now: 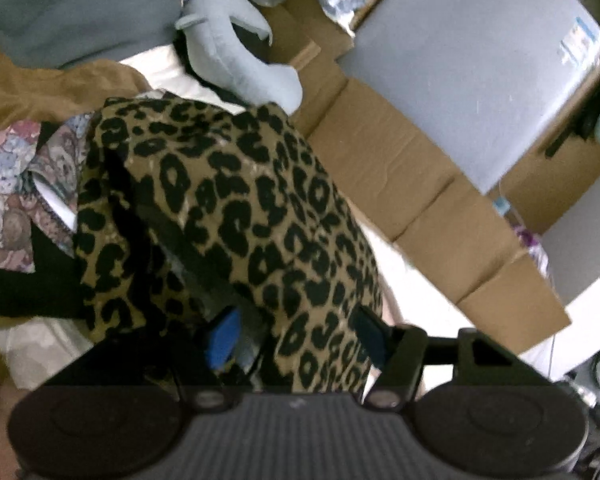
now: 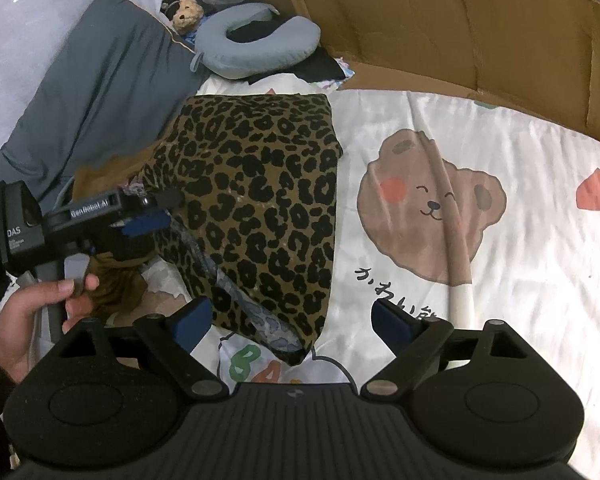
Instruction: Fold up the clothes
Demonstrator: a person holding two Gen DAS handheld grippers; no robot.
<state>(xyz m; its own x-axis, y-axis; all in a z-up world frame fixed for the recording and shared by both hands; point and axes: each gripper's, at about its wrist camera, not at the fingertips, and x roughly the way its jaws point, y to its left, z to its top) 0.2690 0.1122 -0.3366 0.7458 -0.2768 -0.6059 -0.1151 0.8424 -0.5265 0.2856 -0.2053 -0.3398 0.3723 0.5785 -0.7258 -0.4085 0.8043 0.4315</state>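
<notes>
Leopard garment (image 2: pixel 256 208) lies folded mid-frame on the bed (image 2: pixel 500 300); our left gripper (image 2: pixel 160 212) pinches its left edge, seemingly lifting it. Our right gripper (image 2: pixel 292 320) hovers wide open and empty.

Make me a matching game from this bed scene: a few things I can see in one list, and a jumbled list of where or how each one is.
Things
1. leopard-print garment
2. neck pillow
3. right hand-held gripper
4. cartoon bear print

Place or state
A. at the head of the bed, beside a small teddy bear
B. open, fingers apart above the sheet, holding nothing
C. flat on the sheet, right of the folded cloth
D. folded, one side lifted in the left hand-held gripper

Pairs: 1-D, 2-A, 3-B, 4-C
</notes>
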